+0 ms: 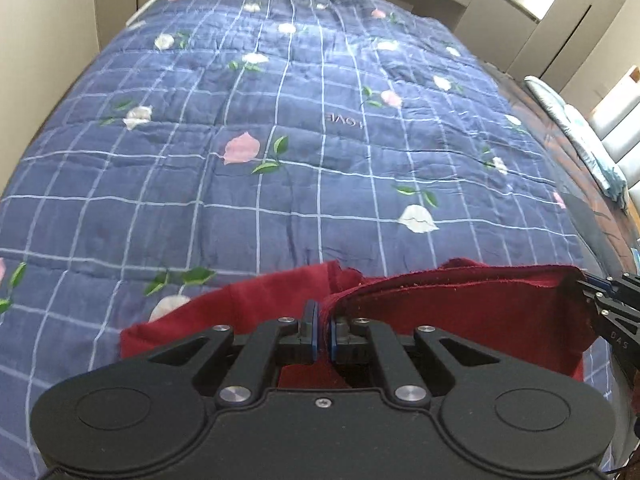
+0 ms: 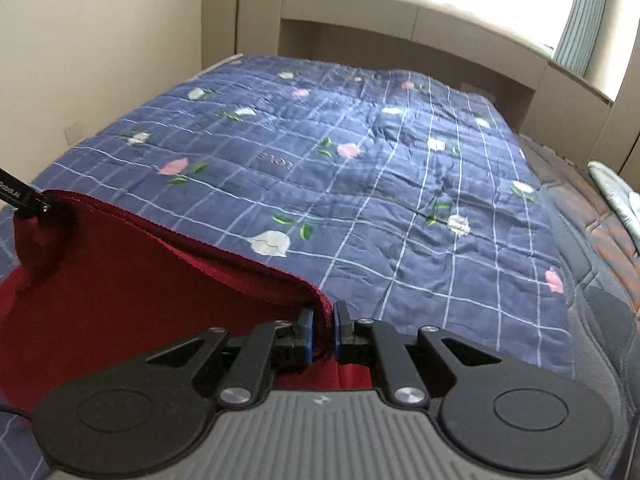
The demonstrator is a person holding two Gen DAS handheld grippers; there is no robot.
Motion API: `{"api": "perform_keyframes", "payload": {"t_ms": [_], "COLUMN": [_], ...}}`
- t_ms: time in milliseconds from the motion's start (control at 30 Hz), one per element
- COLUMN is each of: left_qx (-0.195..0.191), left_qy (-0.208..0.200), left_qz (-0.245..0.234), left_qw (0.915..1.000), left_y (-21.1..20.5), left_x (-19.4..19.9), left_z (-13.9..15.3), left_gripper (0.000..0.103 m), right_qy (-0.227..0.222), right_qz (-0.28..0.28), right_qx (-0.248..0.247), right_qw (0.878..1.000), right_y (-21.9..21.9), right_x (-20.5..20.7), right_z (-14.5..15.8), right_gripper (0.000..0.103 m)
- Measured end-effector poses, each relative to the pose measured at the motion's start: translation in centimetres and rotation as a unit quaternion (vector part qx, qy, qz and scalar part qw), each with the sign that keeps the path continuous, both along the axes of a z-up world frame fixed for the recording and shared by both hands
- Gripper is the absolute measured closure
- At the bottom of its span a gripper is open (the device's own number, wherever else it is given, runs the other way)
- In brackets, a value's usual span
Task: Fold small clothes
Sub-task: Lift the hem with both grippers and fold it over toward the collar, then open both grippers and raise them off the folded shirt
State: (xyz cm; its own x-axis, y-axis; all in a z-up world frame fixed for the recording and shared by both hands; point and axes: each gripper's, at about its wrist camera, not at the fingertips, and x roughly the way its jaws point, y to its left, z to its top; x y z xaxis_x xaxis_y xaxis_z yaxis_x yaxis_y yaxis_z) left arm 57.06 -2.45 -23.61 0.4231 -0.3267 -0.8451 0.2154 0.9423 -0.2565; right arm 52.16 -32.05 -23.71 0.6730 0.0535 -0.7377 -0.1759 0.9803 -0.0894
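While both grippers are pinching one edge: the dark red fleecy small garment [image 1: 460, 312] is hanging stretched between them, low over the near end of the bed.
Left gripper [image 1: 323, 330]: blue-padded fingers [image 1: 310, 320] are pressing nearly together, nipping the raised red hem at its left corner.
Right gripper [image 2: 323, 330]: fingers [image 2: 306, 328] are likewise pinching the hem's other corner; the cloth is bunching between the pads.
Garment position: a lower layer is lying flat on the blue checked quilt with pink and white flowers [image 1: 280, 128], the lifted layer is arching above it, so it is looking partly doubled already.
Step in hand (judgement): likely carrying the held edge across to lay it over the rest.
Doing it well: keeping both corners level and the edge taut, moving both hands together, lowering the edge so it is meeting the opposite edge squarely, letting go only once the cloth is resting flat.
Risk: the hem is sagging in the middle, so it may be creasing or landing skewed if one hand is leading.
Around: beige headboard with shelf [image 2: 400, 40] at the far end, bright window with striped curtains [image 2: 576, 12] above, pale patterned folded cloth [image 1: 580, 140] lying along the bed's right edge.
In the way: nothing on the quilt is blocking the fold; the folded cloth is lying well apart.
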Motion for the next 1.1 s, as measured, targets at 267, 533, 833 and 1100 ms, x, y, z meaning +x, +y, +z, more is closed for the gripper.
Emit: {"api": "perform_keyframes", "payload": {"t_ms": [267,533,833,1100], "left_qx": [-0.013,-0.051,-0.08,-0.006], "left_qy": [0.036,0.043,-0.012,-0.018], "left_qz": [-0.004,-0.002,0.04,-0.033], "left_qw": [0.9992,0.9977,0.9959,0.9993], "left_y": [0.0,1.9,4.7,2.5], "left_x": [3.5,4.4,3.0,-0.8], "left_z": [-3.9,-4.7,-2.4,-4.6], "left_gripper": [0.083,0.031,0.006,0.002], "right_qy": [0.03,0.008,-0.01,0.027], "right_qz": [-0.028,-0.053,-0.059,-0.075], "right_qx": [0.012,0.041,0.05,-0.005], "right_qw": [0.999,0.998,0.997,0.997], "right_y": [-0.6,-1.7,-2.0,-2.1], "right_x": [1.7,1.2,-1.7,-3.9], "right_z": [-3.1,-2.6,-1.8,-4.2], "right_gripper": [0.074,0.009,0.001,0.0]}}
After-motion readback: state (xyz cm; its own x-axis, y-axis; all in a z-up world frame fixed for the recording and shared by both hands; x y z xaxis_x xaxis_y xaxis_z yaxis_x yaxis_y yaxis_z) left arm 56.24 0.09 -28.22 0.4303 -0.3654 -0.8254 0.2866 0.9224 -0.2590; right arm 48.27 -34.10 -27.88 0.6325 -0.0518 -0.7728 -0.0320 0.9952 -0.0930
